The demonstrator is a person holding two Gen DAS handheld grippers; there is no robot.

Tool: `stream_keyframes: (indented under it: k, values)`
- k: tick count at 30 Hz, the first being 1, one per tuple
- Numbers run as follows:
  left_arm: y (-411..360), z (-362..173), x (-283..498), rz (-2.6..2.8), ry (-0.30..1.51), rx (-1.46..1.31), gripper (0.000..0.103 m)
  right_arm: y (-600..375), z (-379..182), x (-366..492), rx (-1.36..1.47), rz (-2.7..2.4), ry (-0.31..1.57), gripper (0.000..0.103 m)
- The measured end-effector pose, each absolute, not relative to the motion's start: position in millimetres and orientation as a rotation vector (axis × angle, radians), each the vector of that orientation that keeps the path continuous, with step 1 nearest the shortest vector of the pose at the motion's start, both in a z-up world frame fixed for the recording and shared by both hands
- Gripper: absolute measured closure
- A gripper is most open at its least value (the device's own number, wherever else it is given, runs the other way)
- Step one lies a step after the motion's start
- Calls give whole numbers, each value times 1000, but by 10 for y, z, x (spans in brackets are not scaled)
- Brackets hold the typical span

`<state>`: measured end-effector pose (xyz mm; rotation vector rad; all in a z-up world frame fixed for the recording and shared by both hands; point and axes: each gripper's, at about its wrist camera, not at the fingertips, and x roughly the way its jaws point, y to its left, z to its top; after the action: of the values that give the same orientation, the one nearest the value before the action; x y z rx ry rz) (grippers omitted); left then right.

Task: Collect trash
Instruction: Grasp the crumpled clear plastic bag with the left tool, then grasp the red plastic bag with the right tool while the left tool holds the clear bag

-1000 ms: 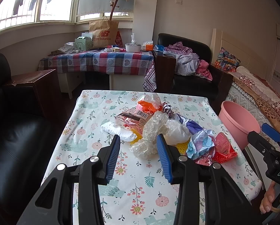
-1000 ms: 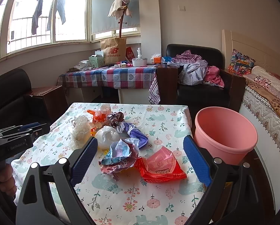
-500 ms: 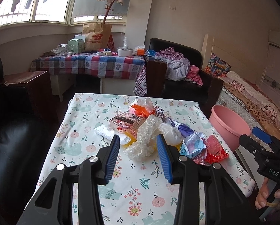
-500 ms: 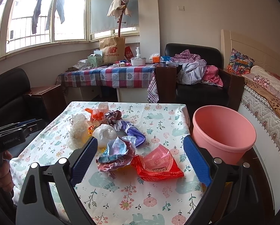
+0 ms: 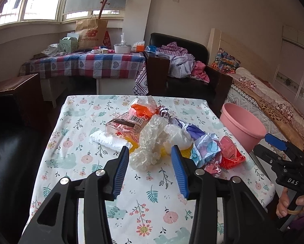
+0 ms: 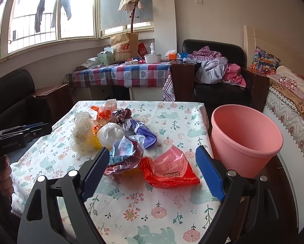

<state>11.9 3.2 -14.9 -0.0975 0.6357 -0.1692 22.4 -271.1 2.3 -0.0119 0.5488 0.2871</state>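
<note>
My left gripper is about half open and its jaws are opening a little; nothing is pressed by the blue ribbed pads, but the crumpled clear plastic lies just in front of the tips. My right gripper is wide, and its jaws are now closing from their widest; between them I see the red wrapper and the crumpled printed paper, not yet touched by either pad.

Compared with a second ago, both grippers have come a bit nearer to the pile and look down on it more, so I judge that the first pick is starting and no piece is collected yet.

The trash sits in one heap in the middle of the table, which has a smooth cloth with flowers and pale animals. The clear plastic is thin, wrinkled and springy. The red wrapper is glossy and flat, with sharp folds. Behind them are a white plastic ball, a purple wrapper, a packet with a barcode and a white knitted cloth. The pink bucket stands just beside the table's right edge, round, smooth and empty.
</note>
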Motion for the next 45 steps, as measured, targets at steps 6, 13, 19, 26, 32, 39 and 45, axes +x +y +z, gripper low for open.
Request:
stream_keyframes:
  k: [6,13,19,26,32,39,45]
  values:
    - [-86,-212,320,-182,667,-59,61,-2769,-68,283,5,318,589,33]
    - [-153,-284,558,-169,696,-43,61,-2771,-90,377,31,386,614,43]
    - [-179,-338,695,-149,715,-20,61,-2764,-66,478,70,440,630,46]
    - [-167,-425,770,-143,737,-12,88,-2705,-81,515,66,473,647,46]
    - [-115,-393,700,-163,703,-26,96,-2662,-96,570,80,501,671,46]
    - [9,-279,519,-188,661,-70,96,-2494,-121,731,48,527,712,64]
    - [66,-214,387,-195,641,-93,96,-2488,-106,746,48,564,759,64]
